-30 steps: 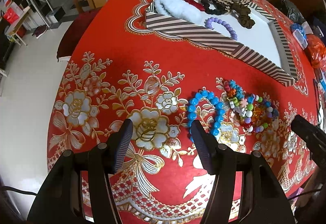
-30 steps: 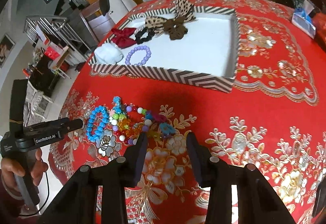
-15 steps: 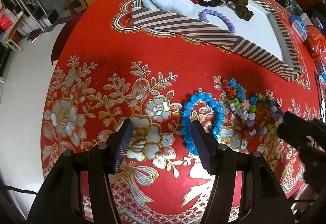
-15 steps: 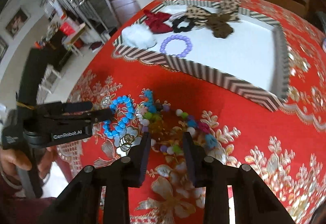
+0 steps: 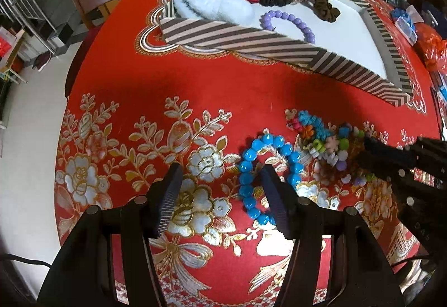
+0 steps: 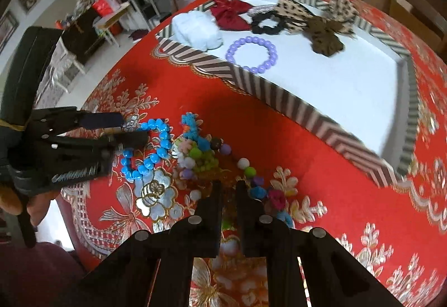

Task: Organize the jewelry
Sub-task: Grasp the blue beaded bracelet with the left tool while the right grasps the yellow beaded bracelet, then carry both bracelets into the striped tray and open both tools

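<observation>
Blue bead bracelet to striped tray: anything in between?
Nothing: bare red tablecloth separates the blue bead bracelet from the striped tray, clearest in the left wrist view.

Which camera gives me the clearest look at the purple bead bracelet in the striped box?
The right wrist view: the purple bead bracelet shows as a full ring on the white floor. In the left wrist view the striped box's near wall hides its lower part.

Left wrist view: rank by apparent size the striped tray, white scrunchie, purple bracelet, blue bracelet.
1. Striped tray
2. White scrunchie
3. Blue bracelet, though nearer the camera
4. Purple bracelet, farther, partly hidden by the tray wall; 3 and 4 unsure
</observation>
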Demonstrator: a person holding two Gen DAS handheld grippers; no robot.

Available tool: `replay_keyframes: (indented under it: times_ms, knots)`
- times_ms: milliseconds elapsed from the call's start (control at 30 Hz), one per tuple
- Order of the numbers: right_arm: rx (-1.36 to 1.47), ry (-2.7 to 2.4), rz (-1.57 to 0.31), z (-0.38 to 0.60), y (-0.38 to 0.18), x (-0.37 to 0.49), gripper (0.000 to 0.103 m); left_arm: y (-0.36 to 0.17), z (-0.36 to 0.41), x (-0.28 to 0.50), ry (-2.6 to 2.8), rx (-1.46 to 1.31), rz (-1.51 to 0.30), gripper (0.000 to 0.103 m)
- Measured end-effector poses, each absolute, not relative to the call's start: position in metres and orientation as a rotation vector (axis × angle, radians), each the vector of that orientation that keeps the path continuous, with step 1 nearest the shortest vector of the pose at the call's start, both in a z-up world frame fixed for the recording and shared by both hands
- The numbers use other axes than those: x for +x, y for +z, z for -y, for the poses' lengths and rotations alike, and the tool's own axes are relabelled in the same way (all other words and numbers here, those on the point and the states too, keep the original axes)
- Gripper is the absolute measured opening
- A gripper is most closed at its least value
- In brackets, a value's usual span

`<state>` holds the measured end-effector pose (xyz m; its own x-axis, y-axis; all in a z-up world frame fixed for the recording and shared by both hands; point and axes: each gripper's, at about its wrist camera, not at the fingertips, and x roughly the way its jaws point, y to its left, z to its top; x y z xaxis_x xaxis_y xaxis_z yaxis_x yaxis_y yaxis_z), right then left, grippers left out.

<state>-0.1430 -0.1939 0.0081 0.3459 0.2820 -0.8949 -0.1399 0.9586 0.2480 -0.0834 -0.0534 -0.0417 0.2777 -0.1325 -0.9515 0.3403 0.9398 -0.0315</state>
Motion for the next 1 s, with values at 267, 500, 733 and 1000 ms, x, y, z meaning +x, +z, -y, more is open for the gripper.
replay_keyframes:
  times_ms: [267, 500, 733, 1000]
  knots:
    - [0.438, 0.236, -0.998, 0.241, 0.066, -0.183, 0.009, -0.037, 0.059, -0.072, -0.345, 0.153, -1.264, 0.007]
    - [0.477, 0.217, -0.878, 0.257, 0.111, -0.200, 0.009, -0.006, 0.054, -0.072, -0.394, 0.076, -1.241, 0.007]
    - [0.479, 0.198, -0.828, 0.269, 0.129, -0.207, 0.009, 0.033, 0.054, -0.080, -0.477, 0.038, -1.194, 0.007]
    - [0.505, 0.161, -0.818, 0.288, 0.125, -0.193, 0.009, 0.060, 0.062, -0.077, -0.531, 0.048, -1.153, 0.007]
